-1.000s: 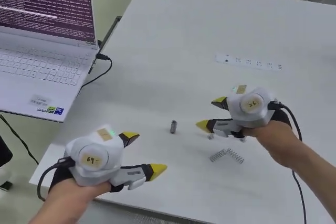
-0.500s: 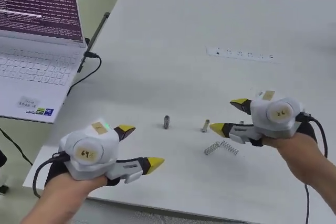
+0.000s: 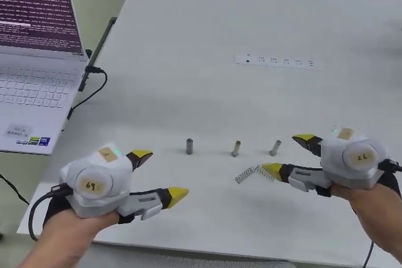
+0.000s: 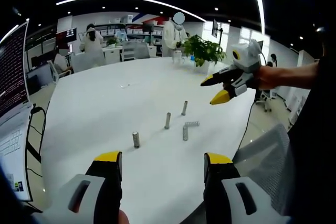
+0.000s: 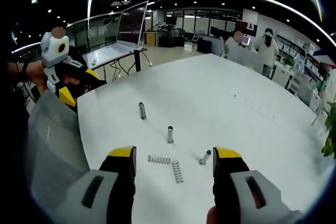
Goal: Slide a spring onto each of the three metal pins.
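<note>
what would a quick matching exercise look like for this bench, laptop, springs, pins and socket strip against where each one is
Column A
1. laptop
2. springs
3. pins
4. socket strip

Column B
a. in a row across the middle of the table
b. lying loose beside the right gripper's lower tip
c. farther back on the table, beyond the pins
d. open at the far left, screen lit

Pairs: 1-d, 2-b, 3-a, 4-c
</note>
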Tool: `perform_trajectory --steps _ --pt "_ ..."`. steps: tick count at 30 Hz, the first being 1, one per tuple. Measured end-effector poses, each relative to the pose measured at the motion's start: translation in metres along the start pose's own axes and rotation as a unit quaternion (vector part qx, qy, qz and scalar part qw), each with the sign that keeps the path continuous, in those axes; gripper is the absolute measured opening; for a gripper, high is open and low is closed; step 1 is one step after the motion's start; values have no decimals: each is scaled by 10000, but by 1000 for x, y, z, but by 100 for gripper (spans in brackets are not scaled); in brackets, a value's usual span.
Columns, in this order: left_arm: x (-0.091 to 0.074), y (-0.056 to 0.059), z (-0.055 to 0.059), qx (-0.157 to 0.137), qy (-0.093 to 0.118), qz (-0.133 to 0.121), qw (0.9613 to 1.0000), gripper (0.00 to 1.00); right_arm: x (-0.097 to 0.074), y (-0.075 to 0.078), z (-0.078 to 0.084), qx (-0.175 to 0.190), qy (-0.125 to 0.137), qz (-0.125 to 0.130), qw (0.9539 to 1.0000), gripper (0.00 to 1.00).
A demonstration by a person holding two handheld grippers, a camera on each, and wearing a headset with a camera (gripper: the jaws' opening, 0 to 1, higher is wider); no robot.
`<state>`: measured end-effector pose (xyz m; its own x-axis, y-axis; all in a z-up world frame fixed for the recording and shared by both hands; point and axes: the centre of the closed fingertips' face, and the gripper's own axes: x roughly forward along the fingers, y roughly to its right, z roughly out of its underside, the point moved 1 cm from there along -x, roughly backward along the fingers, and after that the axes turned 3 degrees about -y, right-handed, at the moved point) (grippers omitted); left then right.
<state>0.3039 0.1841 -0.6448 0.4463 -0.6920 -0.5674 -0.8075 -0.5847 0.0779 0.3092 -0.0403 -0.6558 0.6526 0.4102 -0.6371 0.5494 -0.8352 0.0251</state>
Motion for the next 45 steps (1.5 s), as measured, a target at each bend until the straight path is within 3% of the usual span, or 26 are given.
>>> perform_trajectory --steps 5,14,23,34,45 --pt "-1 -1 0 5 -12 -8 10000 59 -10 -4 10 199 11 100 9998 59" --pt "-4 -4 2 -38 -29 -49 10000 59 -18 -21 29 400 -21 62 9992 60" --pt "-3 -3 6 -71 -79 -61 9999 59 -20 -27 36 617 4 85 9981 61" --pt "9 5 5 -2 -161 45 9999 58 -26 -23 42 708 -7 107 9974 61" --pt "36 23 3 167 -333 331 9988 56 -33 -18 49 721 -65 144 9973 61"
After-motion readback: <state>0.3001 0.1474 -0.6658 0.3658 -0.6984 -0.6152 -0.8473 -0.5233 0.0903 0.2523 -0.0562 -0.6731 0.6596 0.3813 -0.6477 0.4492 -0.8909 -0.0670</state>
